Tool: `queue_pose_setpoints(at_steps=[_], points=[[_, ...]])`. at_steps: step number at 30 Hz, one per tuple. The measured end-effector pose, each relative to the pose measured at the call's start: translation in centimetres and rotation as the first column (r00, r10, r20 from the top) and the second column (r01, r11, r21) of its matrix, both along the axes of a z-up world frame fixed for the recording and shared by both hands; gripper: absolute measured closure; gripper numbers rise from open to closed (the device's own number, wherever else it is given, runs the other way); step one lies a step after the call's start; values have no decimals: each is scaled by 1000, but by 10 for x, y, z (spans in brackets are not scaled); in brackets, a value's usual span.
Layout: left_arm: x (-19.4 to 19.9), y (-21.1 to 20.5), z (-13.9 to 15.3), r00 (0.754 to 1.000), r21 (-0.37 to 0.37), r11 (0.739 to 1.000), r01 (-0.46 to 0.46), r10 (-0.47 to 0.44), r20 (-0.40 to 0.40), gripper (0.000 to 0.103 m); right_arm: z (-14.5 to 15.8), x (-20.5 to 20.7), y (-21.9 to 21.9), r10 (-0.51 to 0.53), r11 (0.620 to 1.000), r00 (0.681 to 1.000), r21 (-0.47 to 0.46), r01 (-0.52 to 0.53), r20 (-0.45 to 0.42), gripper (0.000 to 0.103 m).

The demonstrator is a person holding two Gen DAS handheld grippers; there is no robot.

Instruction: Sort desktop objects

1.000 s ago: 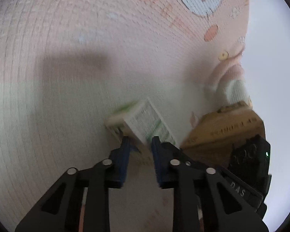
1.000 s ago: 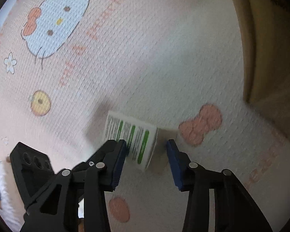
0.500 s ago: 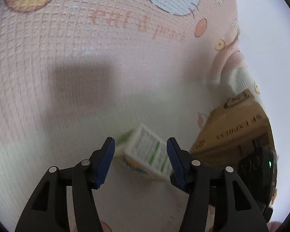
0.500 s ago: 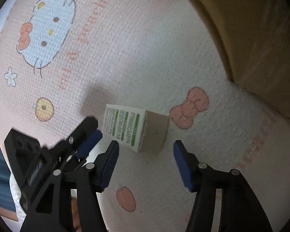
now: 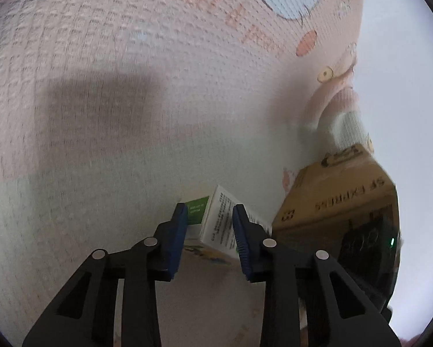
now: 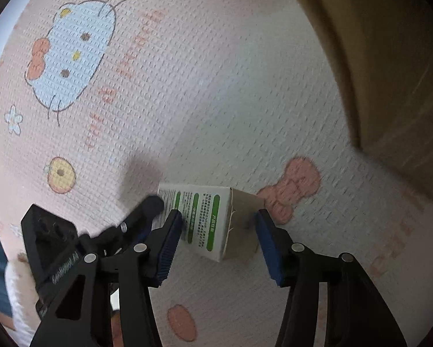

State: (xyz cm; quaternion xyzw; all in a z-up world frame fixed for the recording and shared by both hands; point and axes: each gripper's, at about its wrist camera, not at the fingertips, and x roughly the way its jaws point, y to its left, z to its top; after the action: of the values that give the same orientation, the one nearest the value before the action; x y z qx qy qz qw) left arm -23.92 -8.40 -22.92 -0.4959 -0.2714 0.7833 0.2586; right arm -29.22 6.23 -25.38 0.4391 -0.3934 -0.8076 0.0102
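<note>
The left gripper [image 5: 207, 225] is the closest to the small white and green box [image 6: 205, 219]. Its two blue pads sit on each side of one end of the box, very close to it or just touching, but it is hard to tell if they are really squeezing it yet. The right gripper [image 6: 219, 237] is at the other end, and its pads are wide apart with a gap showing on the brown end flap side, so it is not holding anything. The box lies flat on the pink mat [image 6: 216, 86] with cat pictures, and it points long-ways from one gripper toward the other. So the left one looks like the better one to lift it, pinching across the short way. A little farther off, just past the small box on the right side, stands a big brown cardboard box [image 5: 340, 199]. I think the small box may go there.
</note>
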Motion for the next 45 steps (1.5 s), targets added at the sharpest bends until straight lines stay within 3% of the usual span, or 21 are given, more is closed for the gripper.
queue_pose_setpoints(at_steps=[6, 15, 19, 23, 29, 31, 36, 40, 45], points=[[29, -8, 5, 999, -1, 1000, -26, 26, 28, 68, 17, 4, -7, 89, 993, 996, 83, -88, -8, 61], [78, -36, 11, 991, 33, 994, -102, 98, 96, 68, 33, 22, -31, 259, 956, 965, 131, -262, 42, 61], [93, -40, 32, 987, 65, 988, -140, 134, 89, 68, 63, 36, -44, 301, 931, 953, 207, -299, 22, 61], [99, -32, 71, 992, 40, 992, -123, 122, 24, 68, 97, 45, -44, 305, 926, 952, 236, -294, -10, 61], [90, 5, 142, 994, 143, 989, -34, 48, -94, 68, 170, 85, -9, 214, 949, 967, 262, -173, -135, 61], [87, 32, 171, 985, 134, 990, 40, -16, -171, 68, 191, 101, 11, 156, 963, 973, 244, -112, -171, 61], [82, 113, 229, 910, 17, 970, 242, -221, -351, 68, 245, 129, 67, -13, 958, 963, 271, 89, -270, 61], [75, 156, 235, 891, 61, 944, 323, -282, -357, 68, 272, 141, 110, -118, 930, 946, 301, 211, -301, 61], [70, 217, 230, 846, 15, 893, 450, -421, -327, 68, 267, 161, 158, -249, 911, 928, 259, 322, -278, 61]])
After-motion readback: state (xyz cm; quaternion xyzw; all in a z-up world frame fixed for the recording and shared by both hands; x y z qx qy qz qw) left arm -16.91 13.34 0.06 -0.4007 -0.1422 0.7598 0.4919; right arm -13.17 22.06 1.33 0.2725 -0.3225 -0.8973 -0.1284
